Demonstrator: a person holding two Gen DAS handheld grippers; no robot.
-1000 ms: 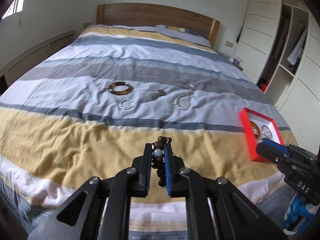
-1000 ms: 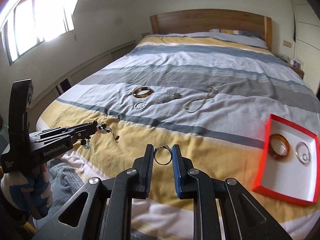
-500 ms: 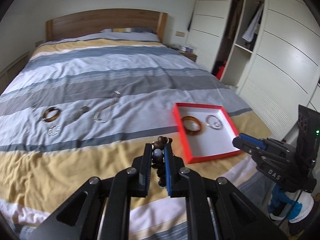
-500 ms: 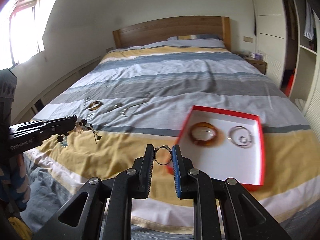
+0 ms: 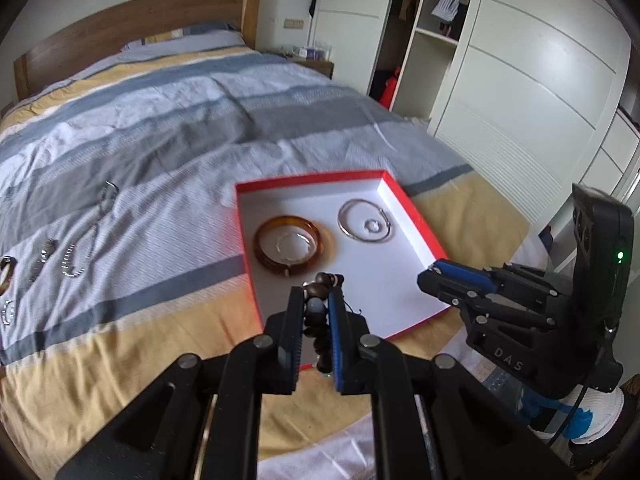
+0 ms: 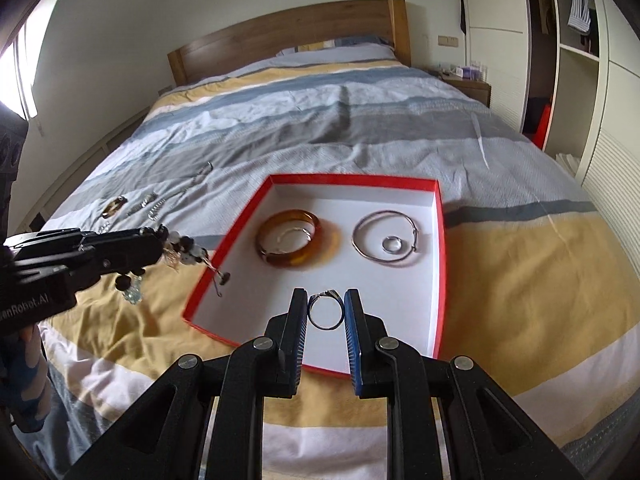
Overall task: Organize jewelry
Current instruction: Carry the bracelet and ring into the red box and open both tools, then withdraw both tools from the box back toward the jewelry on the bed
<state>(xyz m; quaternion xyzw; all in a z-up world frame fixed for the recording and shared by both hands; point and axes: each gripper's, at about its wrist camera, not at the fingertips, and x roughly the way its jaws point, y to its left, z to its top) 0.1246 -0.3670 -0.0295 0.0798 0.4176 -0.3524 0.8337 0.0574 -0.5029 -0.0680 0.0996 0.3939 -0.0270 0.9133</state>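
Observation:
A red box (image 5: pixel 416 216) (image 6: pixel 440 240) with a white floor lies on the striped bed. In it are an amber bangle (image 5: pixel 294 245) (image 6: pixel 298 244), a thin silver bangle (image 5: pixel 366 226) (image 6: pixel 386 242) and small rings. My left gripper (image 5: pixel 316 308) is shut on a dark beaded bracelet (image 5: pixel 320 284), held over the box's near left edge; it also shows in the right wrist view (image 6: pixel 160 246) with beads (image 6: pixel 188 254) dangling. My right gripper (image 6: pixel 326 308) is shut on a silver ring (image 6: pixel 326 312) above the box's front part, and appears in the left wrist view (image 5: pixel 434 278).
More jewelry lies on the bed to the left: a silver chain (image 5: pixel 86 236) (image 6: pixel 180 196), a small clasp piece (image 5: pixel 40 260), a brown bangle (image 6: pixel 114 206) and a small silver ring (image 5: pixel 7 312). White wardrobes (image 5: pixel 520 92) stand right of the bed, the wooden headboard (image 6: pixel 288 36) behind.
Both grippers have swung right and come in over the red box, still holding their pieces. The box now lies right in front of both cameras.

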